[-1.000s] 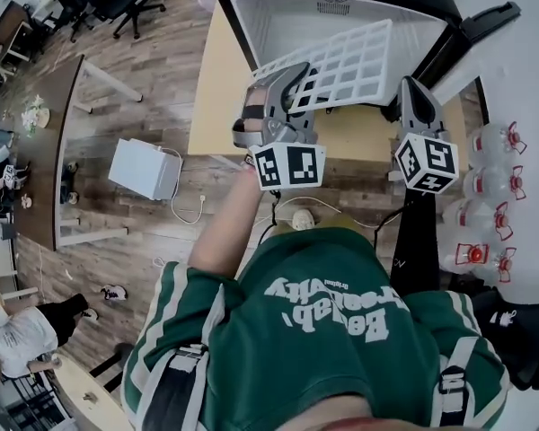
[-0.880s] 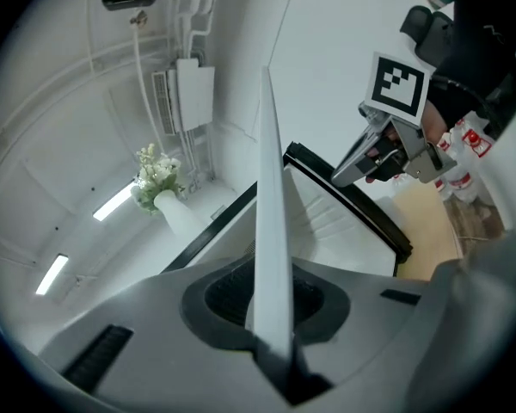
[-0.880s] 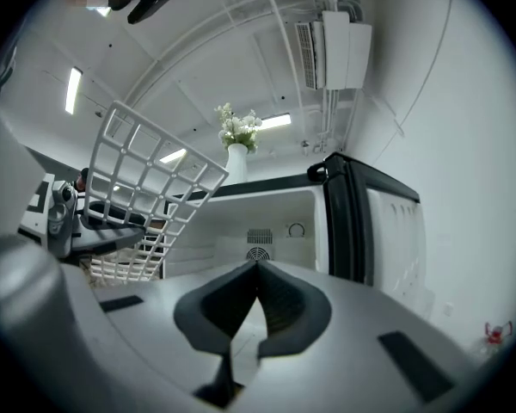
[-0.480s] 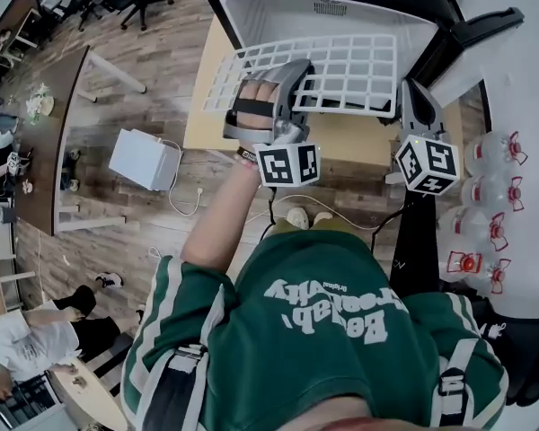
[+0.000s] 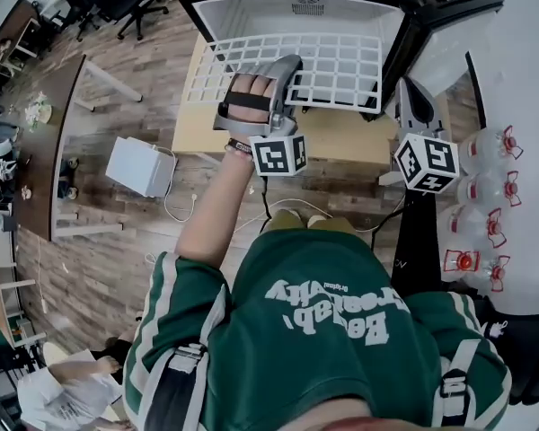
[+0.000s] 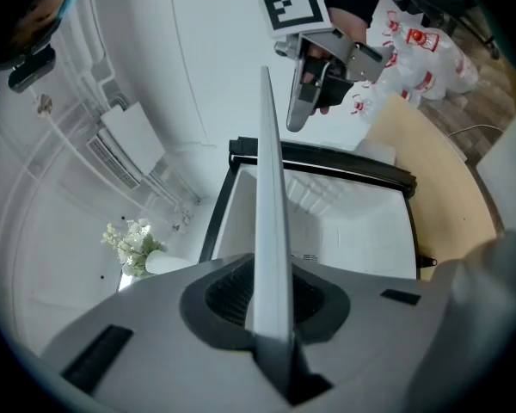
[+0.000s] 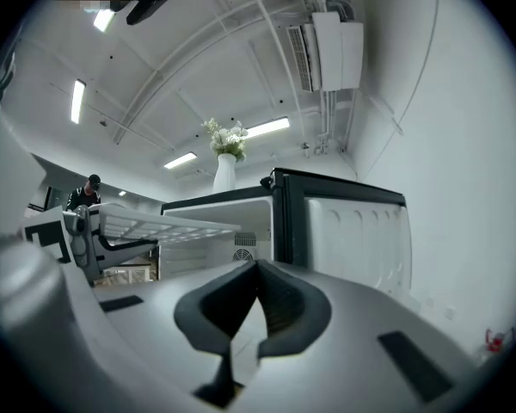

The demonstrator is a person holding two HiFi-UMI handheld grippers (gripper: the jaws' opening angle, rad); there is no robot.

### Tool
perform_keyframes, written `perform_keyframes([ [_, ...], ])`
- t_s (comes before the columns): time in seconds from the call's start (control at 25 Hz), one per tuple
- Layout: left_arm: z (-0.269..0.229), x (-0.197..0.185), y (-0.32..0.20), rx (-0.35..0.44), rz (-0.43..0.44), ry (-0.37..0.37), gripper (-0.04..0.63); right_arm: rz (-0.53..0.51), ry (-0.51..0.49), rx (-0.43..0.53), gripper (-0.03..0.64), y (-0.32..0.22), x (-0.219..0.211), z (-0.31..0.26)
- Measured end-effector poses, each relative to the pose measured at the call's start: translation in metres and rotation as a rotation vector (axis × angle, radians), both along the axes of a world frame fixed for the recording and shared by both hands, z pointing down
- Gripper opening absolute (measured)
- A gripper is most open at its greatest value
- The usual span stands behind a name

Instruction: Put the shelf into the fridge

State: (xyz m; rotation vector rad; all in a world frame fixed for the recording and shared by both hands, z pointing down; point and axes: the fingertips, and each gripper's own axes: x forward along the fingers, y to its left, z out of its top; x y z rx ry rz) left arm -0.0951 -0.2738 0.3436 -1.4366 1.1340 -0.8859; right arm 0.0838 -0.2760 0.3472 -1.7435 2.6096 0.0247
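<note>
The white wire shelf (image 5: 337,61) lies level in front of the open fridge (image 5: 251,7), with its far edge at the mouth of the cavity. My left gripper (image 5: 287,68) is shut on the shelf's near edge. In the left gripper view the shelf (image 6: 269,188) shows edge-on as a thin strip between the jaws of the left gripper (image 6: 271,312). My right gripper (image 5: 411,95) hangs apart to the right of the shelf, beside the fridge door (image 5: 440,25). In its own view the right gripper (image 7: 254,274) is shut on nothing, and the shelf (image 7: 155,224) shows at the left.
The fridge stands on a low wooden platform (image 5: 341,137). Several water bottles (image 5: 490,196) stand on the floor at the right. A white box (image 5: 139,166) with a cable lies at the left. A vase of flowers (image 7: 226,157) stands on top of the fridge.
The shelf has rolled from a steep tilt to level and come up to the fridge's mouth with the left gripper. The right gripper has stayed at the shelf's right.
</note>
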Motion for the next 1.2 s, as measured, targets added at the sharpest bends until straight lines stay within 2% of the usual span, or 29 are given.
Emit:
perform_keyframes([
  [0.28,0.017,0.023,-0.012,-0.007,0.017,-0.087,0.052,0.023,0.003,-0.002,0.003,0.011,0.021,-0.001],
  [0.52,0.028,0.027,-0.029,-0.003,0.011,-0.14,0.054,0.033,0.007,-0.03,0.003,0.011,0.025,0.009],
  [1.2,0.045,0.028,-0.048,0.001,-0.098,-0.177,0.054,0.023,0.008,-0.03,0.003,0.008,0.026,0.012],
])
